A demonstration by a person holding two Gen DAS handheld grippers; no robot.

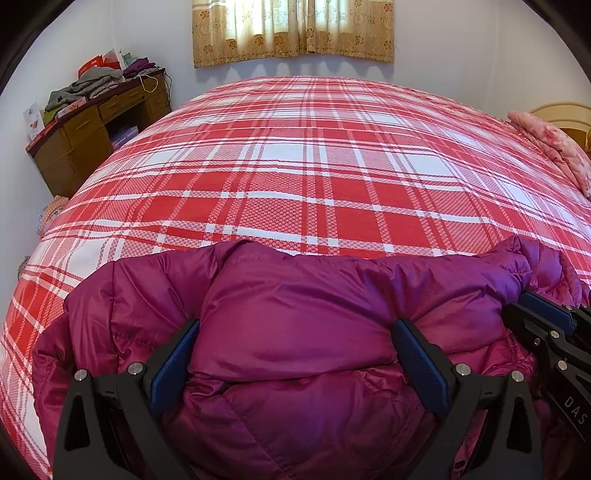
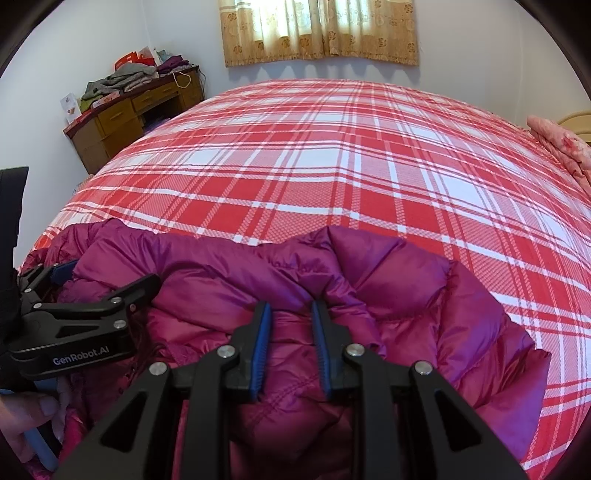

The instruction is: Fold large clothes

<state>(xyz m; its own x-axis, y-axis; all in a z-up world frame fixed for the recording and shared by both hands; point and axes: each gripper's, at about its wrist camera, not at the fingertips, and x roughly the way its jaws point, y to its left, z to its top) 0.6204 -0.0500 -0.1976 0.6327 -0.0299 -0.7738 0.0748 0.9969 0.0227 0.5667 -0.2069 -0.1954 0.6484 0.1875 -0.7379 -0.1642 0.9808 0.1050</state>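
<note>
A magenta puffer jacket (image 1: pixel 295 314) lies bunched at the near edge of a bed with a red and white plaid cover (image 1: pixel 295 166). My left gripper (image 1: pixel 295 328) is open wide, with a thick fold of the jacket bulging between its blue-padded fingers. My right gripper (image 2: pixel 288 310) is nearly closed, pinching a ridge of the jacket (image 2: pixel 369 288) between its blue pads. The right gripper also shows at the right edge of the left wrist view (image 1: pixel 546 325). The left gripper shows at the left of the right wrist view (image 2: pixel 92 295).
A wooden desk (image 1: pixel 81 144) piled with clothes stands by the wall at the far left. A curtained window (image 1: pixel 291 29) is behind the bed. A pink floral quilt (image 1: pixel 554 147) lies at the bed's right edge.
</note>
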